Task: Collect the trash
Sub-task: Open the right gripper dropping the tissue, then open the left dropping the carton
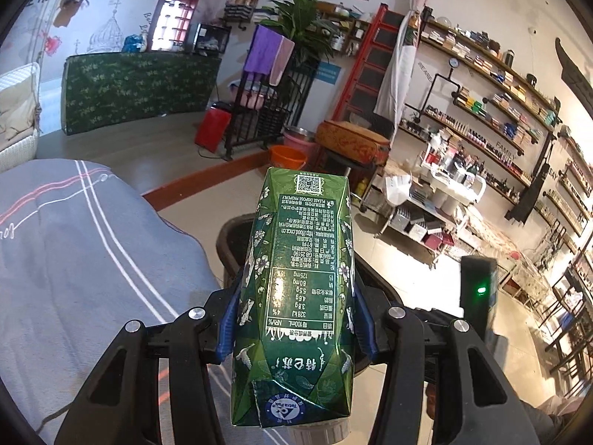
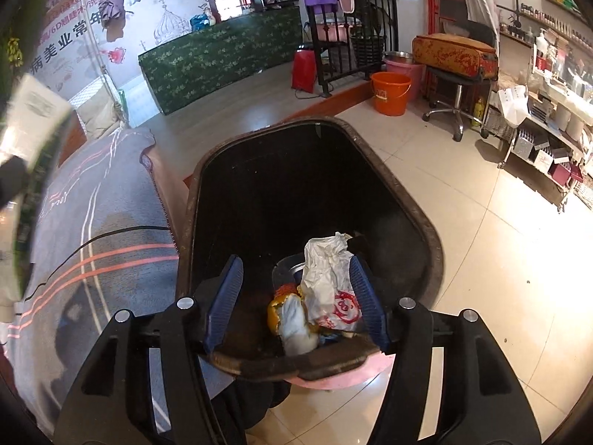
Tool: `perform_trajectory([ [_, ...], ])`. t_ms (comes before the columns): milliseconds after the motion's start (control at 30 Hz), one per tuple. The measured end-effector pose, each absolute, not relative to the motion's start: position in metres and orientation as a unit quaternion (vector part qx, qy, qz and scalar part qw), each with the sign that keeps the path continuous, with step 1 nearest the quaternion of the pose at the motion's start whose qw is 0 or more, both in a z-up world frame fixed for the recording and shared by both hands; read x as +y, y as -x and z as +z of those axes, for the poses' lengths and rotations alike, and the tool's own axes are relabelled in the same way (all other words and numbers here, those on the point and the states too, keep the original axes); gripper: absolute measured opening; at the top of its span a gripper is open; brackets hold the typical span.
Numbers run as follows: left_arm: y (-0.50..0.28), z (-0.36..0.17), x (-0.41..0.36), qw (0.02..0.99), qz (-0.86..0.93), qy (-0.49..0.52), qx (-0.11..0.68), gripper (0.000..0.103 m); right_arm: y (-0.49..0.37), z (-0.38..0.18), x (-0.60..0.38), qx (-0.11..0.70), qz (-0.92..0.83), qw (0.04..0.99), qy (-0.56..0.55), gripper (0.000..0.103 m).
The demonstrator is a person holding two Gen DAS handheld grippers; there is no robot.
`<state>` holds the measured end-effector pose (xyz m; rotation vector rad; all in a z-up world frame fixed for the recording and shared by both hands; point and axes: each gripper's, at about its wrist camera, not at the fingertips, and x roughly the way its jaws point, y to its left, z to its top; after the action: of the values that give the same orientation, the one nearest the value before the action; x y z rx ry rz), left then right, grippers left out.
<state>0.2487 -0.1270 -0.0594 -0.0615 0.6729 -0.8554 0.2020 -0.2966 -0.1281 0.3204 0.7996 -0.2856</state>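
Green drink carton (image 1: 296, 289), centre frame, clamped at mid-body by left gripper (image 1: 296, 319); judged light, stiff-walled, crushable. Right gripper (image 2: 296, 296) spread, empty, above black bin (image 2: 426, 222) holding crumpled wrapper (image 2: 330, 282). Beyond, pale tiled floor (image 2: 481, 259); orange bucket (image 2: 389, 92) upper right.

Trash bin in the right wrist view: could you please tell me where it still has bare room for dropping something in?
The trash bin is bare across its far, dark half. It is crowded at the near rim: crumpled wrapper and orange peel.
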Motion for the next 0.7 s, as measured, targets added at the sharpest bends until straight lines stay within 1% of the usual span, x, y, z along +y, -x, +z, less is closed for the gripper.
perform_trajectory([
  [167,-0.249,-0.062,-0.144,0.846,-0.421,0.015,0.328,0.05,-0.186,-0.111,-0.303,0.366,-0.151,0.906,-0.149,0.061],
  [300,-0.252,-0.068,-0.159,0.835,-0.431,0.008,0.341,0.05,-0.173,-0.101,-0.31,0.35,-0.161,0.91,-0.155,0.068],
  [700,-0.267,-0.09,-0.192,0.809,-0.444,-0.01,0.385,0.05,-0.147,-0.097,-0.331,0.342,-0.189,0.906,-0.16,0.069],
])
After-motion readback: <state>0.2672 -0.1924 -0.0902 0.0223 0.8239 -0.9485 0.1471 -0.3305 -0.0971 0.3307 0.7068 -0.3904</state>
